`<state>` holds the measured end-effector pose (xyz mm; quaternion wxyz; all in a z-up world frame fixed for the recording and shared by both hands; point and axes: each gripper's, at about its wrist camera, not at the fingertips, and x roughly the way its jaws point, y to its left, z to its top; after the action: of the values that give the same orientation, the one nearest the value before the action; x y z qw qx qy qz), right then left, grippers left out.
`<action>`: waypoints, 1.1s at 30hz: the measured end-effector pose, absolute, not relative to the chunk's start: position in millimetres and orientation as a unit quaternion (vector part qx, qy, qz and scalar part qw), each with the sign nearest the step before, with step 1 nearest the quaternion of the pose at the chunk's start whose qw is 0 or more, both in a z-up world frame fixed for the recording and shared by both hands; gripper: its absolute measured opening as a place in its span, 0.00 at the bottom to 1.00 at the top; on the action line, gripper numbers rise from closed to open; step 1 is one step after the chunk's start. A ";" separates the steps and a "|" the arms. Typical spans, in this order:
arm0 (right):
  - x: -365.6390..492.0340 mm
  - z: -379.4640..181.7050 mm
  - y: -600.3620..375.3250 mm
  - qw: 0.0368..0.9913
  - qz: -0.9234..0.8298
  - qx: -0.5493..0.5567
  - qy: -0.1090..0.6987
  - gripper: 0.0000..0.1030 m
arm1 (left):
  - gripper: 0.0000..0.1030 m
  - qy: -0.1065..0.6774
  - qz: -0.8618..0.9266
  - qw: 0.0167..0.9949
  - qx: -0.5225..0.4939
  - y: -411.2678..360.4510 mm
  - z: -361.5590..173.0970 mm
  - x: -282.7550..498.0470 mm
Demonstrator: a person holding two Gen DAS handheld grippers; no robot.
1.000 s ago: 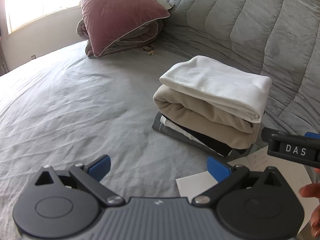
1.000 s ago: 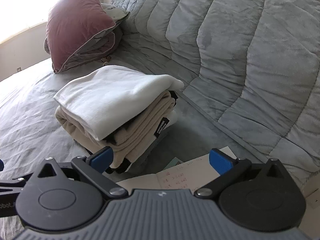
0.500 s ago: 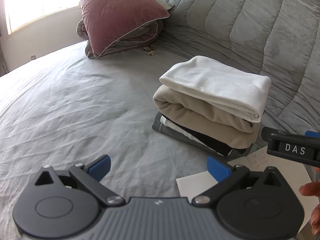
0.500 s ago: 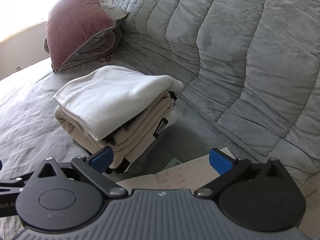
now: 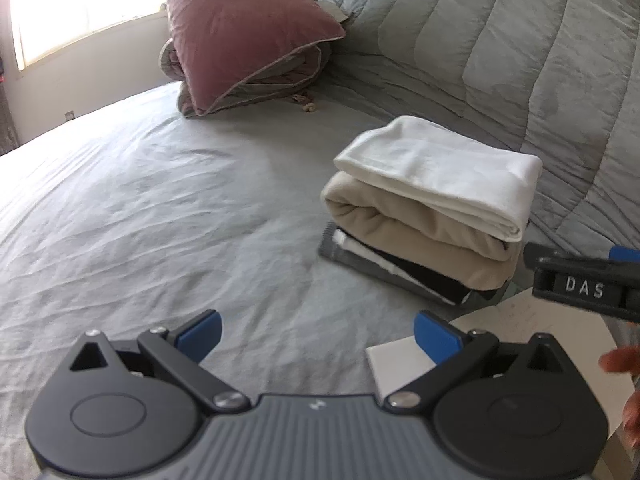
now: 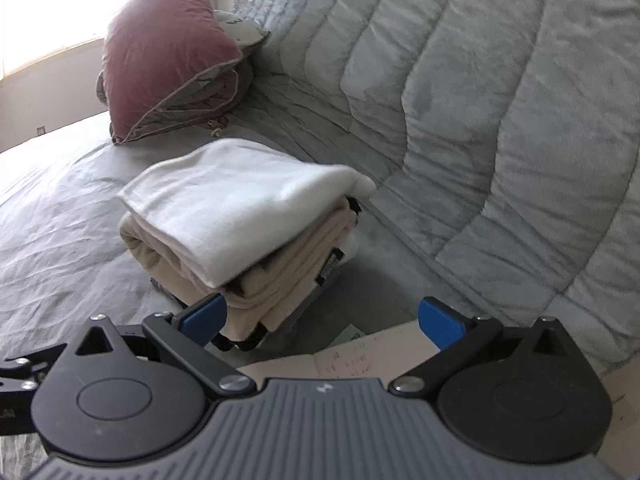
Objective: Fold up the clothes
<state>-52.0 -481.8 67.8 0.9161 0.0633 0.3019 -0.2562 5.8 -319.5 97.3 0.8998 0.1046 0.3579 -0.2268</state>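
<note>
A stack of folded clothes (image 5: 432, 204) rests on the grey bed: a white garment (image 5: 440, 168) on top, a beige one (image 5: 408, 232) under it, dark and grey pieces at the bottom. In the right wrist view the same stack (image 6: 240, 232) lies just ahead and left. My left gripper (image 5: 318, 334) is open over bare sheet, short of the stack, holding nothing. The right gripper (image 6: 322, 318) is open too, its left fingertip (image 6: 204, 316) close to the stack's near corner. It also shows as a black bar marked DAS (image 5: 584, 288) at the left wrist view's right edge.
A mauve pillow (image 5: 244, 28) on a folded grey quilt sits at the back. A quilted grey blanket (image 6: 480, 100) rises along the right. Paper sheets with handwriting (image 6: 360, 360) lie at the bed's near edge. A hand (image 5: 628, 380) shows at the far right. Wrinkled sheet (image 5: 140, 208) spreads to the left.
The right gripper has shifted slightly towards the stack, which now looks a little blurred and nearer. The left gripper has barely moved. Both stay open.
</note>
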 end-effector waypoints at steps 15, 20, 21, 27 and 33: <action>-33.3 113.1 -330.2 0.961 -0.093 -0.010 0.259 1.00 | 1.00 0.380 -0.103 0.917 0.064 -165.3 111.3 14.8; -29.5 110.2 -288.2 0.964 -0.067 0.001 0.256 1.00 | 1.00 0.382 -0.064 0.921 0.048 -117.4 105.8 15.7; -28.2 106.5 -280.8 0.964 -0.063 0.003 0.259 1.00 | 1.00 0.382 -0.058 0.921 0.045 -109.3 102.7 16.7; -14.8 64.2 -239.6 0.957 -0.057 0.002 0.285 1.00 | 1.00 0.373 -0.027 0.927 0.041 -75.2 66.1 27.4; -3.3 12.5 -216.2 0.958 -0.078 0.008 0.276 1.00 | 1.00 0.355 -0.002 0.934 0.039 -51.9 11.7 38.8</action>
<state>-3.3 -216.2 12.5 0.9579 0.0082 0.2762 -0.0776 38.8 -51.9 11.7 0.9339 0.0391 0.3554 -0.0022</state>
